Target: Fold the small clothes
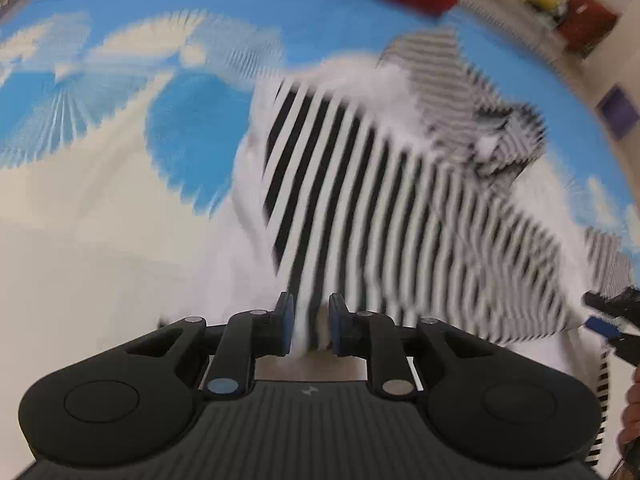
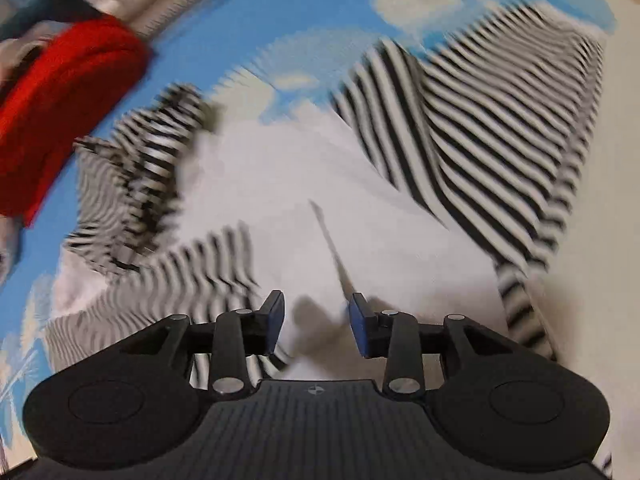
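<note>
No readable text, labels, brands or numbers anywhere, both views heavily blurred by motion

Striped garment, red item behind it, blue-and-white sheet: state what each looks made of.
Striped garment: soft knit, probably cotton jersey, matte; it drapes and creases.
Red item: thick, fuzzy fabric, perhaps fleece or wool; its rounded bulk suggests so, though blur hides the weave.
Blue-and-white sheet: thin printed cloth, matte, lying flat.
</note>
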{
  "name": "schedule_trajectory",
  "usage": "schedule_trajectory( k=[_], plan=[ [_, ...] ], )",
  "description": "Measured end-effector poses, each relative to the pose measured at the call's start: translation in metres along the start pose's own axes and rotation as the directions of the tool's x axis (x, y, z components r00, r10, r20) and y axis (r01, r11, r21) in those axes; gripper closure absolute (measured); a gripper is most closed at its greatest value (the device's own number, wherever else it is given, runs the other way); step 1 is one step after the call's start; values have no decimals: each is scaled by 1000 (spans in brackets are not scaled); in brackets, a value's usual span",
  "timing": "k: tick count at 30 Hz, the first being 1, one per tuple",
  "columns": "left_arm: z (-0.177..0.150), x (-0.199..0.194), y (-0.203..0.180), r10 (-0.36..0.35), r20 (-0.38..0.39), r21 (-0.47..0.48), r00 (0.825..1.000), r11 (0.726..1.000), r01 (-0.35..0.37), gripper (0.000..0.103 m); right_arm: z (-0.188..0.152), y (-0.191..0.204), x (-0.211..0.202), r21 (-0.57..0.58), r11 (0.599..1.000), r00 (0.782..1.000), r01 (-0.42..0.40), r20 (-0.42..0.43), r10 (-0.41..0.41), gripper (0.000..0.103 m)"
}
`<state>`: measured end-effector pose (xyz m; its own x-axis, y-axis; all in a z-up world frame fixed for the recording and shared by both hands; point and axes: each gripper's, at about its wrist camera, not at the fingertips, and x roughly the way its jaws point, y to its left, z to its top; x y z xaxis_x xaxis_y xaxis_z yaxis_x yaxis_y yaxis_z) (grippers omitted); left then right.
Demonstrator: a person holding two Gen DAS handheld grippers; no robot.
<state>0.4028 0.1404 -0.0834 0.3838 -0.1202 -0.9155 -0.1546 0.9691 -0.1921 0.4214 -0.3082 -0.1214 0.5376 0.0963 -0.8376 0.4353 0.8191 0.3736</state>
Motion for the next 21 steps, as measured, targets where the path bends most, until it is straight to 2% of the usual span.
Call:
schedule_trajectory(
  k=[1, 2, 4, 6, 10, 12, 16, 21],
  plan=[
    [-2, 12, 2, 31, -45, -13, 999, 999, -31, 83, 1, 0, 1, 2, 1000, 1000, -15, -8, 15, 61],
    [-3, 14, 4, 28, -47, -26, 998, 999, -29, 82, -2, -4, 3, 24, 1000, 999, -8, -35, 9, 61],
    [2, 6, 2, 24, -31, -30, 999, 999, -25, 82, -5, -22, 14, 102, 993, 993, 56, -108, -45, 64],
    [6, -7, -5, 13, 14, -13, 1000, 1000, -13, 82, -2, -30, 10, 147, 988, 995, 47, -96, -33, 63],
    [8, -20, -22, -9, 54, 36, 998, 999, 7, 76, 22, -28, -15, 43, 998, 998, 37, 43, -39, 62],
    [8, -19, -30, -13, 50, 55, 999, 998, 10, 76, 35, -42, -26, 30, 999, 995, 42, 94, -45, 62],
    [4, -20, -40, -44, 42, 74, 998, 996, 41, 76, 69, -97, -37, 117, 988, 979, 99, 164, -117, 62],
    [2, -19, -42, -49, 40, 72, 998, 996, 46, 76, 100, -176, -43, 244, 959, 950, 145, 236, -204, 62]
  ],
)
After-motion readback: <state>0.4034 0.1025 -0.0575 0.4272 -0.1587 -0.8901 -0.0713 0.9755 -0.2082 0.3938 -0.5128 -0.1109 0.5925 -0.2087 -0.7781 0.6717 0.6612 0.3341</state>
